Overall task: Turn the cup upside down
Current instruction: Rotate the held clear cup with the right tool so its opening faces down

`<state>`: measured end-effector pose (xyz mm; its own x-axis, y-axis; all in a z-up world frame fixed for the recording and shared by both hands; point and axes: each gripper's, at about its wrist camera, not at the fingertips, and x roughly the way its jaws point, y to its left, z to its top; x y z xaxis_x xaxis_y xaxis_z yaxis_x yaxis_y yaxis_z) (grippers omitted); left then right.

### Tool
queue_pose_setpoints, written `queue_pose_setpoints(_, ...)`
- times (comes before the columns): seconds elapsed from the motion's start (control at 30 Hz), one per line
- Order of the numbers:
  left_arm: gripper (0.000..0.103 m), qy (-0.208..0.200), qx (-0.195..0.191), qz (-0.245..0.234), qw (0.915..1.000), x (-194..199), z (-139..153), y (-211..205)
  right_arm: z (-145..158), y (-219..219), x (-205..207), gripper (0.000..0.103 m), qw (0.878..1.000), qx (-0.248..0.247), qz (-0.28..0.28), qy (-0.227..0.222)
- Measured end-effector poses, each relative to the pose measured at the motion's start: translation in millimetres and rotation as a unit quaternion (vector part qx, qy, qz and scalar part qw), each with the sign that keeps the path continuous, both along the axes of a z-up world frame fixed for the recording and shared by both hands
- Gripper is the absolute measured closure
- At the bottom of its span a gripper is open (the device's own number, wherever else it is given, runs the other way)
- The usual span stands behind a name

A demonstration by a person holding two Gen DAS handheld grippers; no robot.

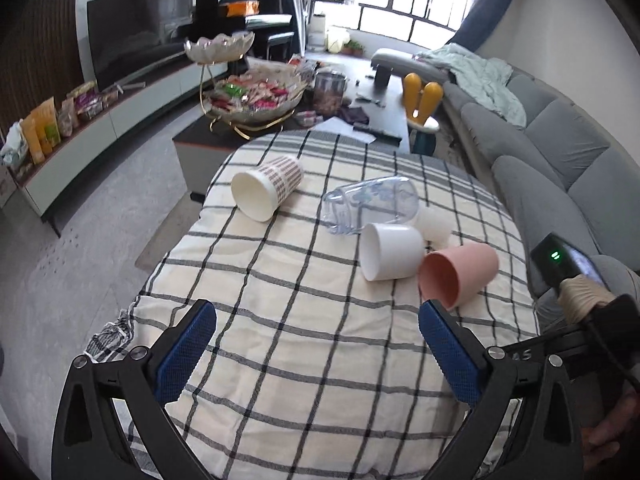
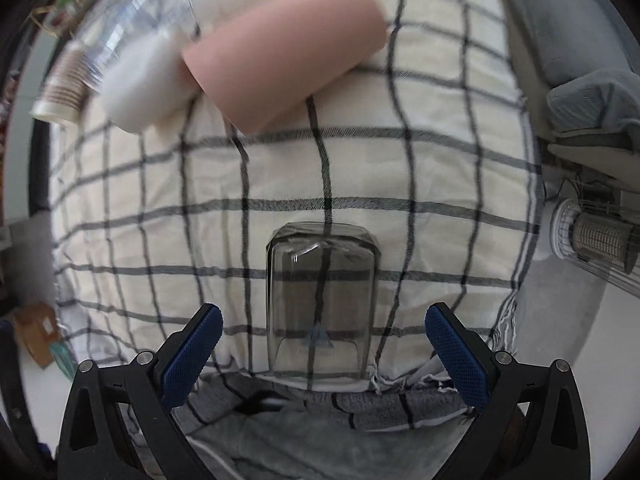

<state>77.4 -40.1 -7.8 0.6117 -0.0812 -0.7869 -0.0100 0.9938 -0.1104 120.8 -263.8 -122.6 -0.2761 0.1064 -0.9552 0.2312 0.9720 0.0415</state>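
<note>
- The left gripper [image 1: 318,354] hangs over the checked cloth [image 1: 304,328] with its two blue pads far apart and nothing between them.
- The right gripper [image 2: 322,346] also has its pads wide apart, and they are not touching anything.
- A smoky see-through cup [image 2: 322,304] stands upside down on the cloth, right between the right gripper's pads, near the cloth's edge.
- A pink cup [image 1: 460,274] lies on its side on the cloth (its open mouth faces the left gripper), just past the left gripper's right-hand pad.
- A white cup [image 1: 390,251] lies on its side, touching the pink cup.
- A clear cup with blue marks [image 1: 370,204] lies on its side behind the white one.
- A cup with a brown check pattern [image 1: 266,186] lies on its side, well apart from the others, farther left.
- A gray sofa [image 1: 560,148] sits beside the table.
</note>
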Motion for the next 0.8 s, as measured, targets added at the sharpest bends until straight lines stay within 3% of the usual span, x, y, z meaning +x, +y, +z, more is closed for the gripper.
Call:
queue_pose_setpoints(0.23, 0.0, 0.012, -0.016, 0.001, 0.9998, 21.2, -11.4, 4.4, -30.5, 6.0, 17.0, 0.003, 0.997, -0.005, 0.009, 0.073)
queue_pose_setpoints(0.33, 0.0, 0.027, -0.022, 0.002, 0.9994, 29.4, -20.0, 6.7, -38.2, 3.8, 21.1, 0.009, 0.996, -0.01, 0.01, 0.085)
queue_pose_setpoints(0.5, 0.0, 0.048, -0.026, 0.005, 0.9985, 38.2, -32.6, 9.2, -52.1, 1.0, 24.3, 0.029, 0.995, -0.006, 0.009, 0.104)
queue_pose_setpoints(0.63, 0.0, 0.047, -0.024, 0.005, 0.9986, 39.0, -34.0, 6.8, -56.1, -1.7, 24.3, 0.035, 0.995, 0.0, 0.013, 0.099)
queue_pose_setpoints(0.8, 0.0, 0.039, -0.025, -0.006, 0.9989, 34.7, -31.0, 4.9, -31.4, -4.7, 12.9, 0.036, 0.998, -0.006, 0.006, 0.064)
